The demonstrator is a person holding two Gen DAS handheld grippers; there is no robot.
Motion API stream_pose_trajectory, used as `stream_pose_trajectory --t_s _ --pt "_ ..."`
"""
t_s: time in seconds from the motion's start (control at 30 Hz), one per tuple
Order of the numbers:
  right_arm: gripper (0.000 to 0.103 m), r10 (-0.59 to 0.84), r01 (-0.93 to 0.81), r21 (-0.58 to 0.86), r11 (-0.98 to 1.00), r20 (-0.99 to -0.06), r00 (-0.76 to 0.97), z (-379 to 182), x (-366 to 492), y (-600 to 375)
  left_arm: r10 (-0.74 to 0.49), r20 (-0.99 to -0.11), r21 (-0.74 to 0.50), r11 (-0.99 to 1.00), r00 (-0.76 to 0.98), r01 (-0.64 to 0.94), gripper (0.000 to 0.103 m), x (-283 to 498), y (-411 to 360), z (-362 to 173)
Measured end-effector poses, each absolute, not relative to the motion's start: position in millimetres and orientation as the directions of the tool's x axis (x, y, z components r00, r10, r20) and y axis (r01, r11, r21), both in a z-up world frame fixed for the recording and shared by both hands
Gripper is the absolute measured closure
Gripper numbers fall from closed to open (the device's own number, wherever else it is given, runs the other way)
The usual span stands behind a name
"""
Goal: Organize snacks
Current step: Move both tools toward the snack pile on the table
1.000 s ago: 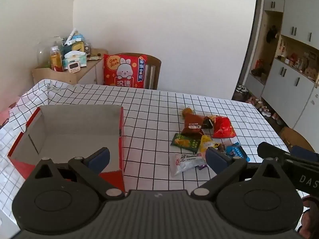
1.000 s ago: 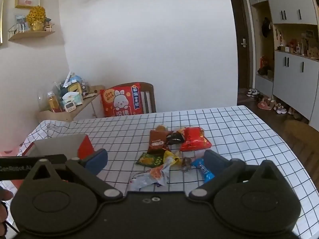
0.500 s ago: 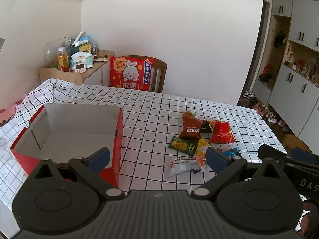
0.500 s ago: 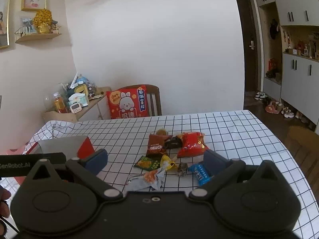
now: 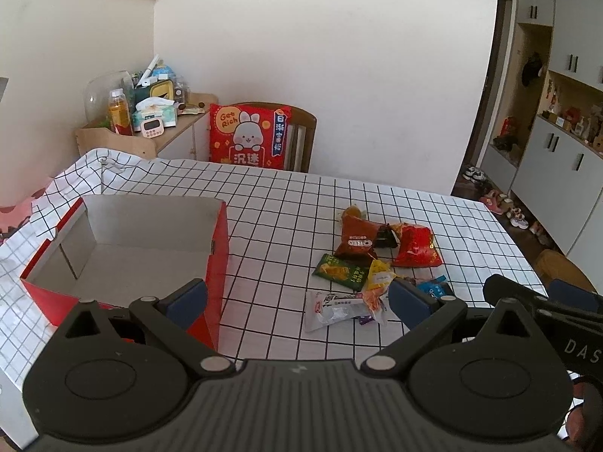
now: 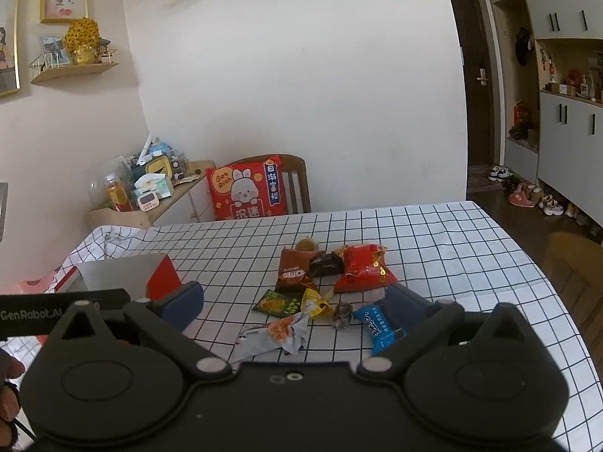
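Observation:
A pile of several snack packets lies on the checked tablecloth: a brown Oreo pack, a red bag, a green pack, a yellow pack, a white wrapper and a blue pack. An open, empty red box stands left of them. My left gripper is open and empty, held above the table's near edge. My right gripper is open and empty, held over the near side of the pile. The red box also shows in the right wrist view.
A wooden chair with a red rabbit cushion stands at the table's far side. A cluttered side cabinet is at the back left. White cupboards and shoes line the right wall.
Both grippers have risen and tilted up, so the table and snacks sit lower and smaller in the views. Nothing was picked up; both jaws stayed open.

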State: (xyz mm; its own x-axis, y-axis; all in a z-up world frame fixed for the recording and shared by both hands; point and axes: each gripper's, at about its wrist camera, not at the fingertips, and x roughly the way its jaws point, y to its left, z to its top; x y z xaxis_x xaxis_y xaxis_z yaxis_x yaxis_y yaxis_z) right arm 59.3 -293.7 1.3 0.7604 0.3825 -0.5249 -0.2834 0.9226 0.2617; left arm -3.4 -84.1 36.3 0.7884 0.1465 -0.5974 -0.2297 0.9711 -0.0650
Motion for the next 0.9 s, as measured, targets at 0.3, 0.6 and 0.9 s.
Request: stream_pose_trajectory --t_s 0.3,0.6,0.9 --pt "0.0 0.407 -0.301 0.275 0.913 -0.559 0.722 -3 68 -295 0.167 -0.617 -0.063 0.964 0.769 -0.26 0.0 0 -85 34" --pt "0.0 0.442 -0.34 0.283 0.897 -0.549 0.709 -3 72 -295 0.179 -0.63 -0.054 0.961 0.756 -0.273 0.0 3 -88 33" --pt "0.0 0.456 -0.364 0.275 0.89 -0.539 0.708 -2 75 -294 0.201 -0.632 -0.042 0.955 0.748 -0.293 0.0 5 -89 32"
